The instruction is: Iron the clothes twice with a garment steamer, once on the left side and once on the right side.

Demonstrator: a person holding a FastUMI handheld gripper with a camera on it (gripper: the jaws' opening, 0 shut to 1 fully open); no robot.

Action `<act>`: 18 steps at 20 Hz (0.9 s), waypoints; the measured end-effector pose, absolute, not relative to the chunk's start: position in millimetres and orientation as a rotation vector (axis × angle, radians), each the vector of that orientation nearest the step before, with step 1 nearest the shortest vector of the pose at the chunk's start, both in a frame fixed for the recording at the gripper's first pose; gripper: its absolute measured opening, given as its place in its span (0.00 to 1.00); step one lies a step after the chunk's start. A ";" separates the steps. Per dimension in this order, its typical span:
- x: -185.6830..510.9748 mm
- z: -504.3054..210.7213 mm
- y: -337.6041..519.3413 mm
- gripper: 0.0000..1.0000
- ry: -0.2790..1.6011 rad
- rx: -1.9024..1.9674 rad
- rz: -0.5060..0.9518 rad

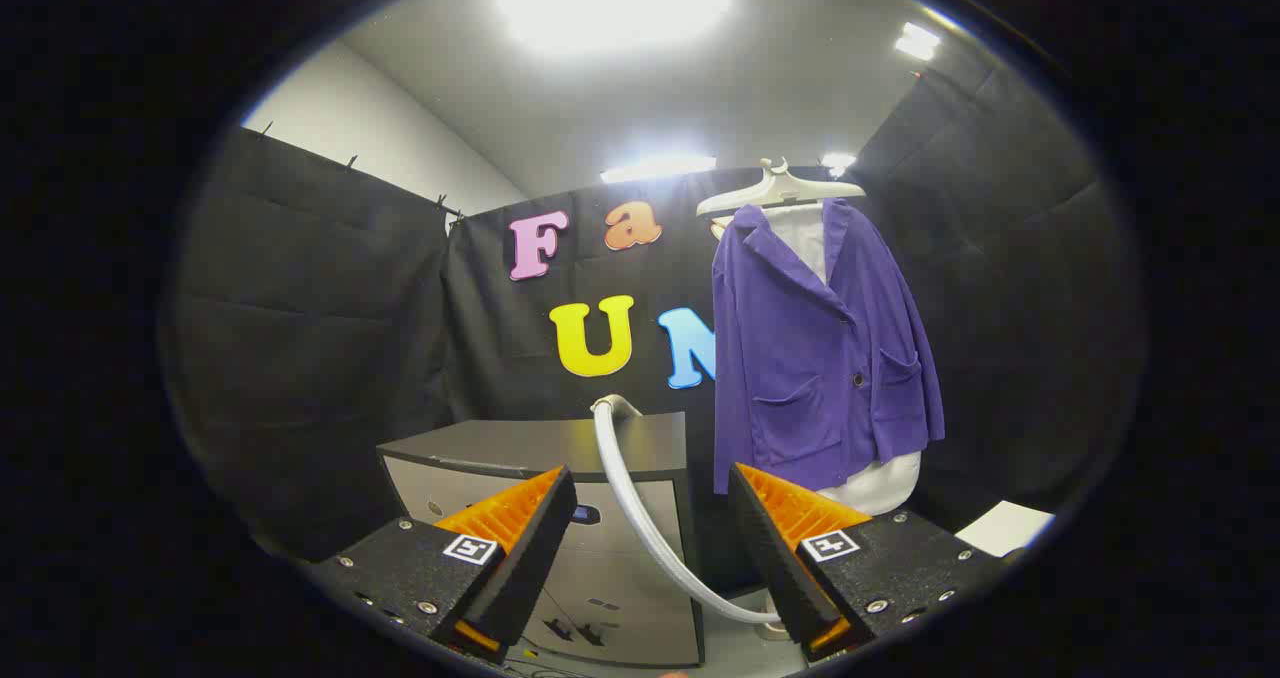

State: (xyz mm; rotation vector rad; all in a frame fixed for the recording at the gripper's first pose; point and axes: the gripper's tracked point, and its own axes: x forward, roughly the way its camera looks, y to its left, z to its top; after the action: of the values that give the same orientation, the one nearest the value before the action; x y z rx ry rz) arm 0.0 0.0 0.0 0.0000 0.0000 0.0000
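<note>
grey ribbed hose (pixel 640 518) runs in a curve through the gap between the two fingers, from low beside the right finger up and back to the top of the steamer cabinet. gripper (pixel 650 538) held spread apart, nothing clasped; the fingers touch neither the hose nor anything else that can be made out. left finger (pixel 520 548) overlaps the front of the cabinet in the view; right finger (pixel 775 548) overlaps the lower hem area of the hanging clothes.

just ahead of the fingers: steamer cabinet (pixel 560 458), dark flat top, pale front panel with small dark controls low down, too small to tell apart. hose end bends over at the rear edge of the top.

beyond the right finger, right of the cabinet: purple jacket (pixel 815 348) hanging upright on a white hanger (pixel 780 190), front facing the camera, buttoned, two patch pockets. a white shirt (pixel 885 483) shows under it at collar and hem.

small white sheet (pixel 1003 528) low, right of the right finger.

behind: black cloth booth wall (pixel 330 338), white ceiling with bright lamps (pixel 615 3).
</note>
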 end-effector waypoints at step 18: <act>-5.6 5.0 15.3 0.94 0.002 -0.011 0.009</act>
State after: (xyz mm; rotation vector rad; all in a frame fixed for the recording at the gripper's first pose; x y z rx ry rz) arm -5.6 15.3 5.0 -0.0112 0.0016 0.0085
